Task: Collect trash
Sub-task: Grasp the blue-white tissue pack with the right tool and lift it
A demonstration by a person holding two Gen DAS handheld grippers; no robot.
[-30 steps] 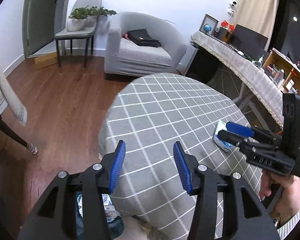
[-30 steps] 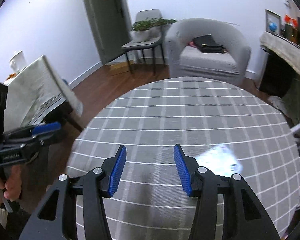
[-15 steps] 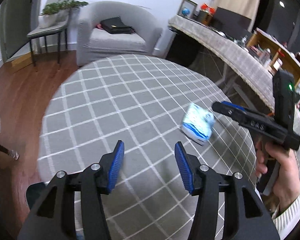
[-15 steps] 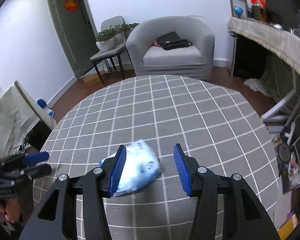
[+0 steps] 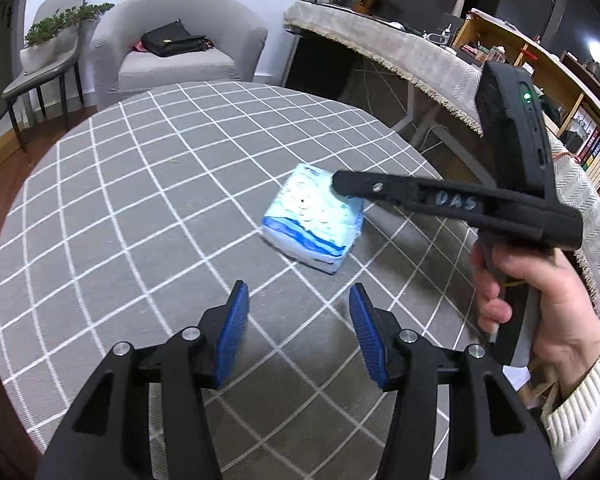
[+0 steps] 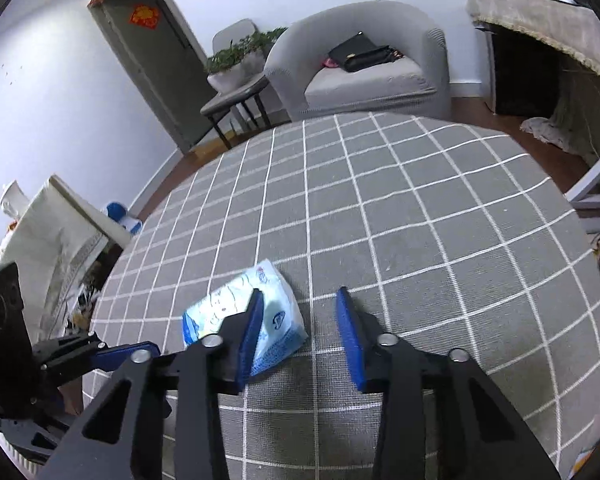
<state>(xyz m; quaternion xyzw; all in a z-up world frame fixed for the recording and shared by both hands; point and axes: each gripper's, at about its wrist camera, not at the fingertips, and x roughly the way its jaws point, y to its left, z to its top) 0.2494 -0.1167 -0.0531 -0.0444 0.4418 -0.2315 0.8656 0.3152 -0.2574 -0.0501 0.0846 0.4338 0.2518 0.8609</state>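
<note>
A blue-and-white tissue pack (image 5: 312,220) lies on the round table with the grey checked cloth (image 5: 140,200). In the left wrist view my left gripper (image 5: 298,312) stands open just short of the pack, nothing between its blue pads. My right gripper (image 5: 340,180), held by a hand (image 5: 532,300), reaches over the pack's far right corner. In the right wrist view the right gripper (image 6: 298,312) has its jaws closing: its left finger lies across the pack (image 6: 276,312), one end of the pack is between the jaws, and the right pad stands apart from it. The left gripper (image 6: 100,354) shows at lower left.
Beyond the table (image 6: 420,220) stand a grey armchair (image 5: 172,68) with a black bag and a chair (image 5: 40,76) bearing a plant. A long cloth-covered desk (image 5: 400,52) and bookshelves run along the right. A white-draped table (image 6: 60,232) stands off the left edge.
Both grippers came in and down over the table toward the tissue pack. The right gripper's jaws narrowed, and the pack now sits partly between them instead of ahead.
</note>
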